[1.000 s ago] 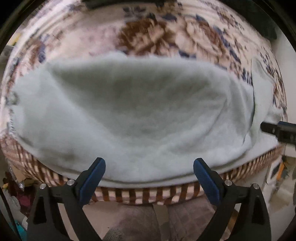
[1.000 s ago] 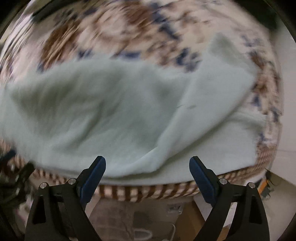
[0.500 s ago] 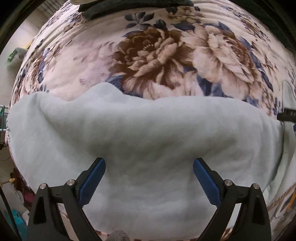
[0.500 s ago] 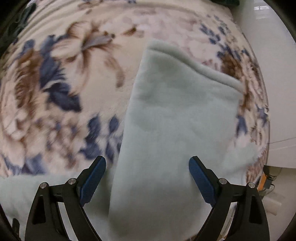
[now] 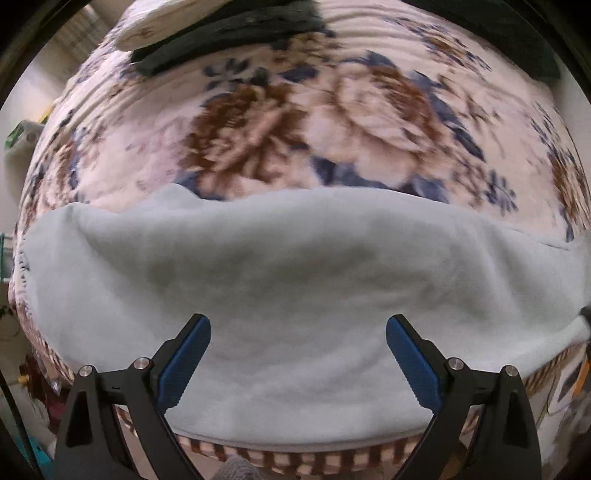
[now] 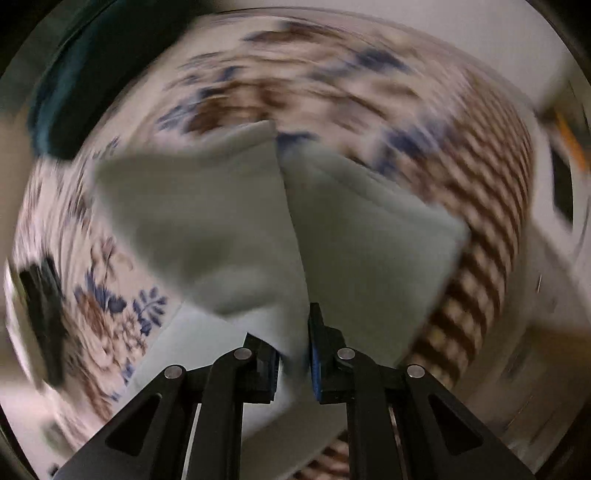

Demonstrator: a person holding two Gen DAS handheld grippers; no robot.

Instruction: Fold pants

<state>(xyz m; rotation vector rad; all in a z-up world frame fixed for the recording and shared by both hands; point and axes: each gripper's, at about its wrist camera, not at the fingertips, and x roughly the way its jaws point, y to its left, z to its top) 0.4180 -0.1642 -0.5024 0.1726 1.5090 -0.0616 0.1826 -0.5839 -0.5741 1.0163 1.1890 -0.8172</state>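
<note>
The pale blue-grey fleece pants (image 5: 295, 280) lie spread across the near edge of a floral blanket (image 5: 332, 122) on the bed. My left gripper (image 5: 297, 354) is open above the pants' near part, holding nothing. In the right wrist view my right gripper (image 6: 291, 354) is shut on a fold of the pants (image 6: 229, 221), with the leg ends fanning out ahead of it; this view is blurred by motion.
Dark clothing (image 5: 236, 33) and a pale cushion (image 5: 155, 26) lie at the far side of the bed. The blanket's brown checked border (image 6: 491, 206) hangs over the bed edge. A dark object (image 6: 40, 317) is at the left of the right wrist view.
My right gripper has shut on the pants and swung round fast. The left gripper has drawn back slightly, still open.
</note>
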